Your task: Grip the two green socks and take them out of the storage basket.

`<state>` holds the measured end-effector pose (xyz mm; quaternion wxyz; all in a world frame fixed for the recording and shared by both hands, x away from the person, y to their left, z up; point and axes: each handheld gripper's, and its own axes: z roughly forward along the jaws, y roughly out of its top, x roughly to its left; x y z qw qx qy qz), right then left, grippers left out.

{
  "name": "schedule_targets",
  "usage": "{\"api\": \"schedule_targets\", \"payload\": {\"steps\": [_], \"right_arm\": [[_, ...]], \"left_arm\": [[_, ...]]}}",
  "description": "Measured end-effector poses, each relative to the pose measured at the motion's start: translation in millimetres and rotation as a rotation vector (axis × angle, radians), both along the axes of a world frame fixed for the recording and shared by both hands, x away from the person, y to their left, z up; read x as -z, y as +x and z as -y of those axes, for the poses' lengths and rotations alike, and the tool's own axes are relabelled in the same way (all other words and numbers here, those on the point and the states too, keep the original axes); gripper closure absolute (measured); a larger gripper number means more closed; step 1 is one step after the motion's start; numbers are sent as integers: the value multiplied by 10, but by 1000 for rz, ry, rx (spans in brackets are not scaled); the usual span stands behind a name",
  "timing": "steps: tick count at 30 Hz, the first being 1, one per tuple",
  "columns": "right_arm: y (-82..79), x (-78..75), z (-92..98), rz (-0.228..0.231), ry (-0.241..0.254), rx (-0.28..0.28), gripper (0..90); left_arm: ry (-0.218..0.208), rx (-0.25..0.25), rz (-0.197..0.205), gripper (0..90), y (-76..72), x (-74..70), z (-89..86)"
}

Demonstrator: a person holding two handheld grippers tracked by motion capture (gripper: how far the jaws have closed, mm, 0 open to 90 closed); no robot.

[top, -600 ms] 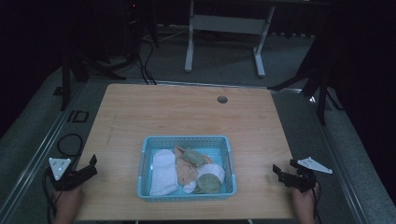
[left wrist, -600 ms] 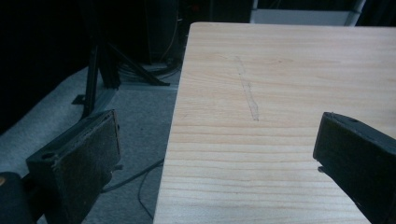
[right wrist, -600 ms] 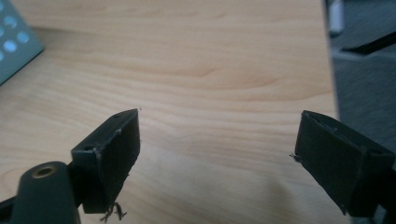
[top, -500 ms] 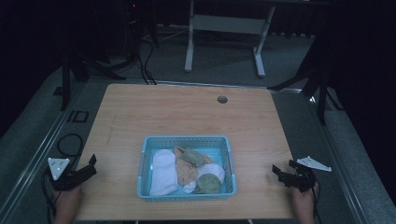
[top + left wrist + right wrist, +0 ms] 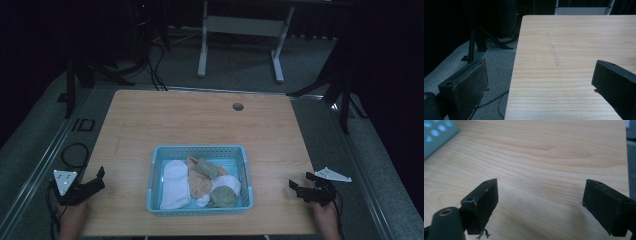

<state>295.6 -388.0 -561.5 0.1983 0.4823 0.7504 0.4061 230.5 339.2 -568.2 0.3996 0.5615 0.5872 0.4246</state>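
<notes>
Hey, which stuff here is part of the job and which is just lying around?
Part of the job:
blue basket
white sock
tan sock
green socks
left gripper, open
right gripper, open

Just there:
table
table's cable hole
white stand

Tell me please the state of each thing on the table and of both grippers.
blue basket: upright, filled with socks.
white sock: lying flat in basket.
green sock: rolled up, in basket.
left gripper: open, empty, at table edge.
right gripper: open, empty, over table.
</notes>
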Motion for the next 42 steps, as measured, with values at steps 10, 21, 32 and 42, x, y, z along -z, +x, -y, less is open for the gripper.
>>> {"api": "schedule_targets", "payload": {"steps": [10,21,32,42], "right_arm": [[14,-7,-3,-56,2,-172,127],[-10,-158,-44,-78,-37,-353,134],[-46,-270,-149,-137,-101,-433,127],[-30,-384,-308,-184,-201,-519,127]], "left_arm": [[-1,18,-6,3,4,-1,-1],[5,24,-12,3,5,-2,4],[11,21,-20,3,19,-3,11],[7,28,-22,3,21,-3,7]]}}
